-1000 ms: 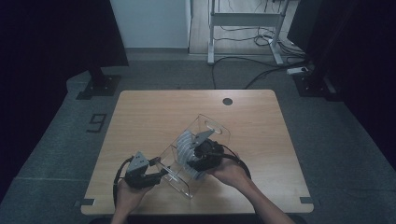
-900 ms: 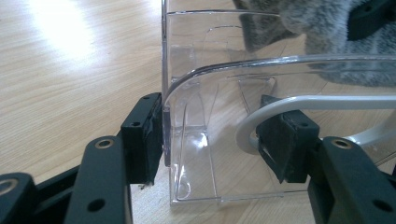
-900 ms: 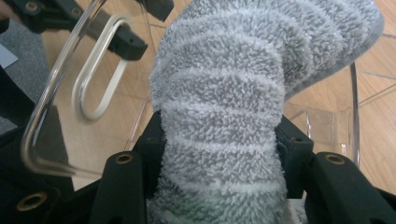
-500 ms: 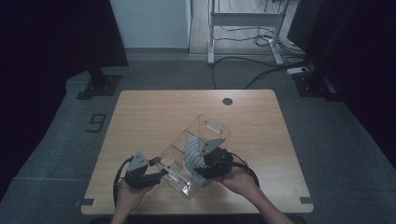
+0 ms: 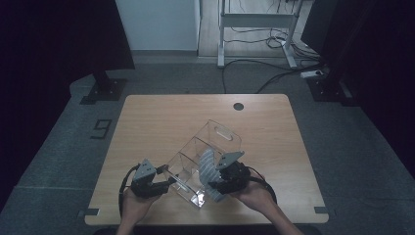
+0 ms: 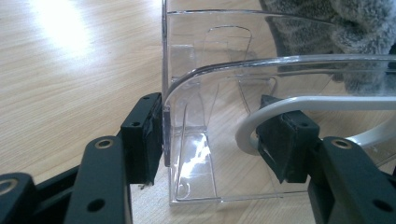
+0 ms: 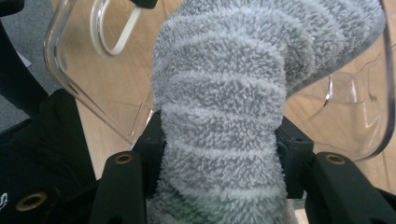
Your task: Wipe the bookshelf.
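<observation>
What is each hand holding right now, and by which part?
Right tongs pinch the grey sock around its middle; left tongs straddle the clear box's end wall.

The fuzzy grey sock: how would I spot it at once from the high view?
Start at the light wooden table and find the clear plastic divided organizer box near its front edge. The fuzzy grey sock with pale stripes droops over the box's right side, pinched in the right hand-held gripper. It is the one soft, opaque thing there.
</observation>
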Action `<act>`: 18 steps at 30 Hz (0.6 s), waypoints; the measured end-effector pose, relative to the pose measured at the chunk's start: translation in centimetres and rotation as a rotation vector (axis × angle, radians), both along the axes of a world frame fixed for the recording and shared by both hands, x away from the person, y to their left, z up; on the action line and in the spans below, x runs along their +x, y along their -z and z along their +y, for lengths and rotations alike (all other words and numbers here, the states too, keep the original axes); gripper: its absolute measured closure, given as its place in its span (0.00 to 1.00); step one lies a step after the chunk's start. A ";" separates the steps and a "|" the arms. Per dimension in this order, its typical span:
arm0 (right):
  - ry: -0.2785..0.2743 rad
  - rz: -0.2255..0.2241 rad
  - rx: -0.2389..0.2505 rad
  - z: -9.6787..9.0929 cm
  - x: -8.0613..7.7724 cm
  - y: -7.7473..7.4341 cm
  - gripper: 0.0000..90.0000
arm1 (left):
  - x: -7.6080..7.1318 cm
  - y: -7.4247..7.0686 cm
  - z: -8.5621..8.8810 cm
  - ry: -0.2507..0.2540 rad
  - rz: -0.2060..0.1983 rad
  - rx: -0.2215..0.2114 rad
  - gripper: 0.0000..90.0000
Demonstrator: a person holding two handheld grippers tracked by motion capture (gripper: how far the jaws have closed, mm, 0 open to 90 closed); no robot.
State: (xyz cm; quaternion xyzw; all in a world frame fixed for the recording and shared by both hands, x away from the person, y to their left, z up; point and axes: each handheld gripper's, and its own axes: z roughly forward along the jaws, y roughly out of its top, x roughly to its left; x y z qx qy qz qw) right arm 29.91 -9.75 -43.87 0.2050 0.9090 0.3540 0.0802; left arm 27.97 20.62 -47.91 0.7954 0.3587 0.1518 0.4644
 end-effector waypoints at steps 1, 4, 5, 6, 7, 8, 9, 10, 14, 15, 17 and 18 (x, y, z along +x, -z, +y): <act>0.004 0.005 0.002 -0.1 0.0 0.1 0.54 | 0.0 0.0 0.0 0.000 0.000 0.000 0.47; 0.007 0.015 0.012 -0.3 -0.2 0.6 0.54 | 0.0 0.0 0.0 -0.001 0.000 0.000 0.47; 0.010 0.020 0.011 -0.4 -0.2 0.7 0.54 | 0.0 0.0 0.0 -0.001 0.000 0.000 0.47; 0.008 0.021 0.011 -0.4 -0.2 0.8 0.54 | 0.0 0.0 0.0 -0.001 0.000 0.000 0.47; 0.010 0.024 0.013 -0.5 -0.3 0.9 0.54 | 0.0 0.0 0.0 -0.002 0.000 0.000 0.47; 0.013 0.024 0.013 -0.5 -0.4 1.1 0.54 | 0.0 0.0 0.0 -0.002 0.001 0.000 0.47; 0.012 0.028 0.014 -0.6 -0.4 1.2 0.54 | 0.0 0.0 0.0 -0.002 0.001 0.000 0.47; 0.013 0.027 0.016 -0.6 -0.4 1.3 0.54 | 0.0 0.0 0.0 -0.002 0.001 0.000 0.47; 0.018 0.035 0.016 -0.7 -0.6 1.7 0.54 | 0.0 0.0 -0.1 -0.003 0.001 0.000 0.47; 0.020 0.034 0.018 -0.8 -0.6 1.8 0.54 | 0.0 0.0 -0.1 -0.003 0.001 0.000 0.47; 0.022 0.038 0.014 -0.8 -0.7 2.1 0.54 | 0.0 0.0 -0.1 -0.003 0.001 -0.001 0.47; 0.021 0.039 0.013 -0.8 -0.7 2.2 0.54 | 0.0 0.0 -0.1 -0.003 0.001 -0.001 0.47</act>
